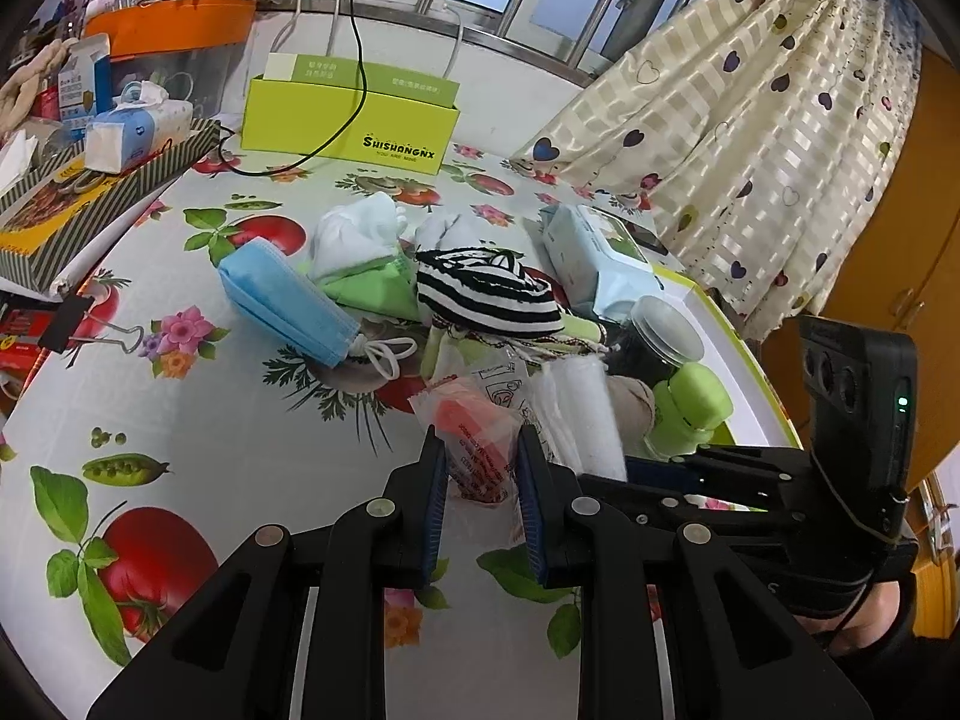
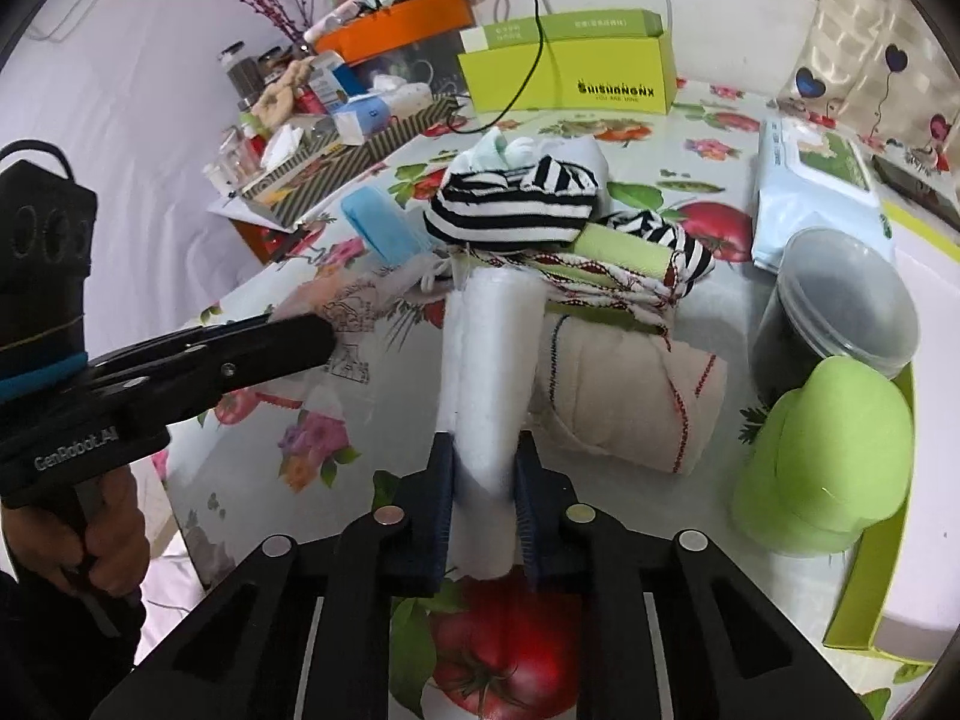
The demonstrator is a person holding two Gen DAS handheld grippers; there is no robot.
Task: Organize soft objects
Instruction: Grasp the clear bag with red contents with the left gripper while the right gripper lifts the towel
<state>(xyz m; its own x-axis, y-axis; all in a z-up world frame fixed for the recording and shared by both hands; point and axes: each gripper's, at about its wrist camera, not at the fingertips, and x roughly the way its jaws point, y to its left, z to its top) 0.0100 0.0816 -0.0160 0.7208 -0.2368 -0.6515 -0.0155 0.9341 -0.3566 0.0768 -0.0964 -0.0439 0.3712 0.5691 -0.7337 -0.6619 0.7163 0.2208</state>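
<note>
A pile of soft things lies mid-table: a blue face mask point(image 1: 282, 306), a striped black-and-white cloth point(image 1: 486, 294), white socks point(image 1: 354, 234), a green cloth point(image 1: 372, 288) and a beige rolled towel point(image 2: 630, 402). My left gripper point(image 1: 480, 468) is shut on a clear plastic packet with red print point(image 1: 480, 438). My right gripper point(image 2: 483, 480) is shut on a white rolled cloth point(image 2: 486, 360), which points towards the pile. The left gripper also shows in the right wrist view point(image 2: 312, 336), on the packet point(image 2: 336, 312).
A wet-wipes pack point(image 2: 810, 192), a dark lidded jar point(image 2: 840, 300) and a green bottle point(image 2: 828, 456) stand at the right near a green-edged tray point(image 2: 870, 600). A green box point(image 1: 354, 114) sits at the back; cluttered boxes point(image 1: 90, 180) at the left.
</note>
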